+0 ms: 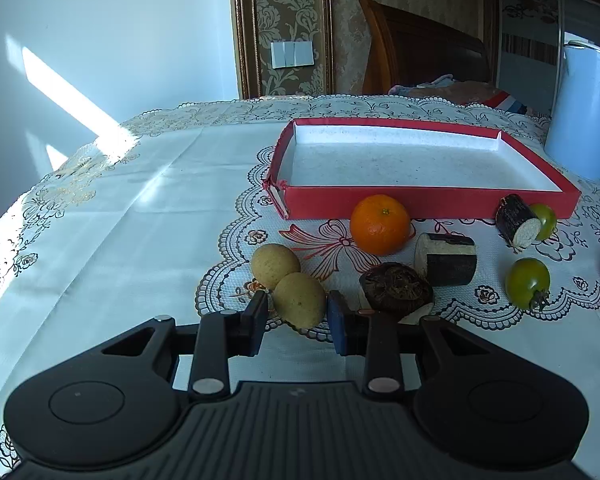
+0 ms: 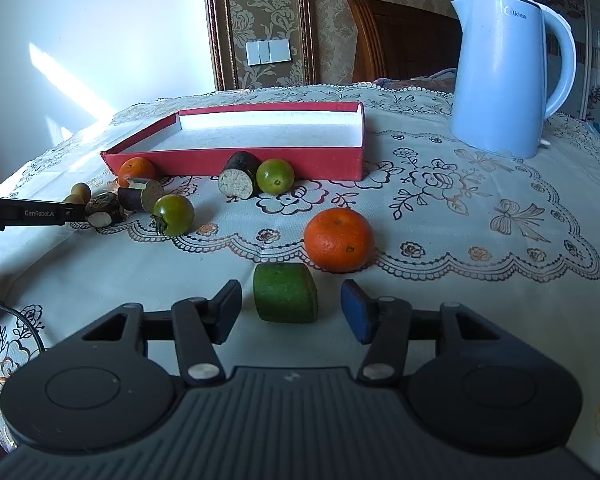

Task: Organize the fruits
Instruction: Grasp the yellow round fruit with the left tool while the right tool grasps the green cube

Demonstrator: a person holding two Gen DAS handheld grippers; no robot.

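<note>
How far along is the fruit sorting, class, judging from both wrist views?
Done: nothing; the red box is empty. In hand: the left gripper has closed on a yellowish round fruit; the right gripper straddles a green block, pads not touching. Left: two oranges, two green tomatoes and the rest on the tablecloth.

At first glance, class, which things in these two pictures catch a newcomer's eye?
The empty red tray sits mid-table, with a bright orange against its front wall. A pale blue kettle towers behind on the right, and loose fruit lies scattered on the lace cloth before the tray.
</note>
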